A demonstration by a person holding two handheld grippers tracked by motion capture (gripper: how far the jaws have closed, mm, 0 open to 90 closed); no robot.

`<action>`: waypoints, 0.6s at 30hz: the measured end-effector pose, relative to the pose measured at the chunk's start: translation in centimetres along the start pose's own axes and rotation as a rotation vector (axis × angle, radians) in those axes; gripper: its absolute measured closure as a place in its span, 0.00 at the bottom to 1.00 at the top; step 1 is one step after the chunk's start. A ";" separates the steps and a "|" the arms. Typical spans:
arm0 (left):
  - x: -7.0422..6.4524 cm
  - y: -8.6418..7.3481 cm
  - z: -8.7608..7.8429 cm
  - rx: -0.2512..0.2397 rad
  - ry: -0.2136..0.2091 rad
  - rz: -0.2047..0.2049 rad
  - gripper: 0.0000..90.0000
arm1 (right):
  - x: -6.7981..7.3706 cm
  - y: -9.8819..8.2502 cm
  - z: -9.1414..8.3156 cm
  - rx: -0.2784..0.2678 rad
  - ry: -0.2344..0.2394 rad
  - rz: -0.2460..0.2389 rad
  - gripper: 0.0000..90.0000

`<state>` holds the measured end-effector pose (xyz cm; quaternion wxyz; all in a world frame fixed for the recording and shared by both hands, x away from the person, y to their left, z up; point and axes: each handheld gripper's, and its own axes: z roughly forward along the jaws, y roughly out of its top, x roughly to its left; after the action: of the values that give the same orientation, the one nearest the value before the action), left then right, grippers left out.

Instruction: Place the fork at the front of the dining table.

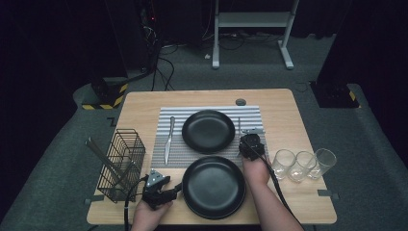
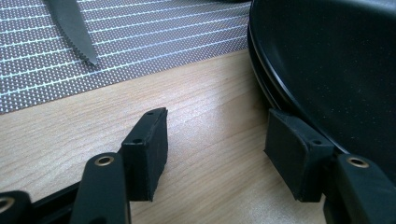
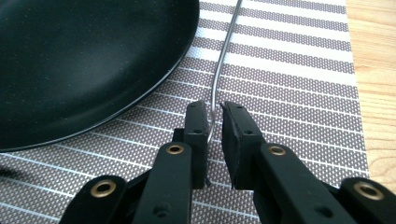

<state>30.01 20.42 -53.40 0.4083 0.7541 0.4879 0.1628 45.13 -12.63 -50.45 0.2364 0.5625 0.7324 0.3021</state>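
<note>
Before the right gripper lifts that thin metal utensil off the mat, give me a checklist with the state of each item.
1. Right gripper jaws closed around the metal utensil: ok, handle sits between the pads.
2. Grip firm on both pads: cannot tell, a thin gap shows on one side.
3. Utensil clear of the far plate: ok, beside its rim, apart.
4. Left gripper out of the way: ok, open, over bare table beside the near plate.
5. Glasses clear of the right forearm: ok.

Your forearms are bare; your black grippers (image 1: 156,188) have brass rivets, screw-holed pads (image 2: 144,151), grey plates and black cables.
</note>
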 end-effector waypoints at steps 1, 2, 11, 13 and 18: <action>0.0 0.0 0.0 0.001 0.000 0.002 0.44 | -0.1 -0.1 0.1 0.002 -0.006 0.003 0.88; 0.0 0.0 0.0 0.001 0.000 0.002 0.44 | -0.2 -0.1 0.1 0.002 -0.008 0.006 0.87; 0.0 0.0 0.0 0.001 -0.001 0.002 0.44 | -0.5 -0.4 0.3 0.008 -0.019 0.011 0.77; 0.0 0.0 0.0 0.001 -0.001 0.002 0.44 | -0.5 -0.4 0.3 0.008 -0.019 0.015 0.77; 0.0 0.0 0.0 0.001 -0.001 0.002 0.44 | -0.6 -0.3 0.2 0.003 -0.026 0.017 0.76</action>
<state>30.01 20.44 -53.40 0.4079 0.7548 0.4873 0.1626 45.23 -13.25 -50.82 0.2422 0.5730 0.7250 0.2956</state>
